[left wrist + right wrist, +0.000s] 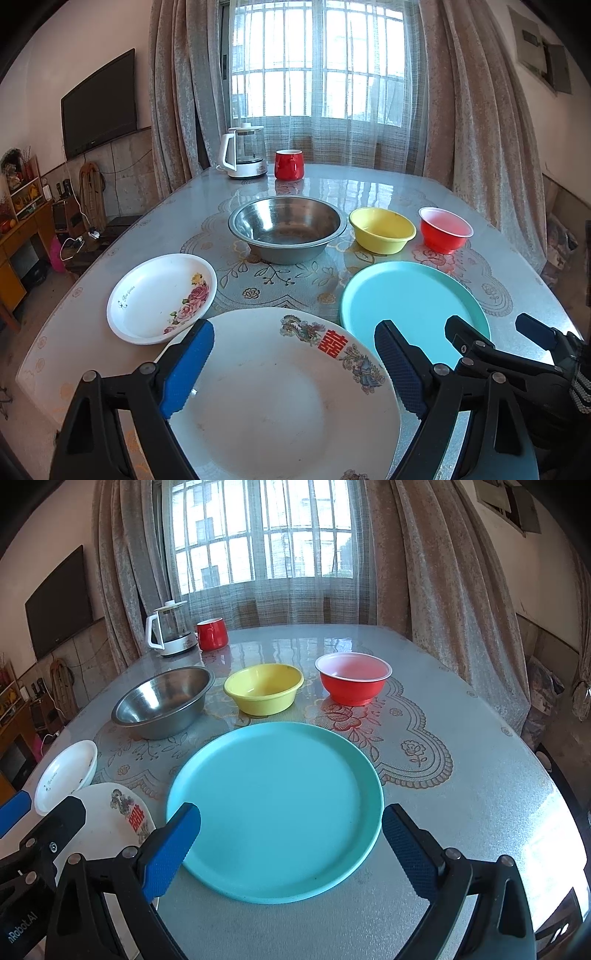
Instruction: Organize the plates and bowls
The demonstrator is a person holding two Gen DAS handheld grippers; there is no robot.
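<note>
The tabletop [461,812], glass laid over a floral lace cloth, carries everything. Nearest on the left lies the big white plate [273,398], printed with a red double-happiness character between dragon and phoenix motifs; its near rim is cut off by the frame. Just beside it on the right sits the turquoise plate [275,808], bare. Behind them the steel bowl [288,229] stands mid-table, nothing in it that I can make out past reflections. Left of the big plate, the smaller white plate [162,295] shows pink roses and a faint cursive line too small to read. The yellow bowl [264,688] and the red bowl [352,677] with its white rim stand in a row right of the steel one, both looking empty. At the far end, a white glass kettle [243,153] and a red mug [289,164]. The left tool [293,360] hangs spread above the big plate, gripping nothing; its body reads "nRobot.AI" in the right view. The right tool [291,845] is likewise spread over the turquoise plate.
</note>
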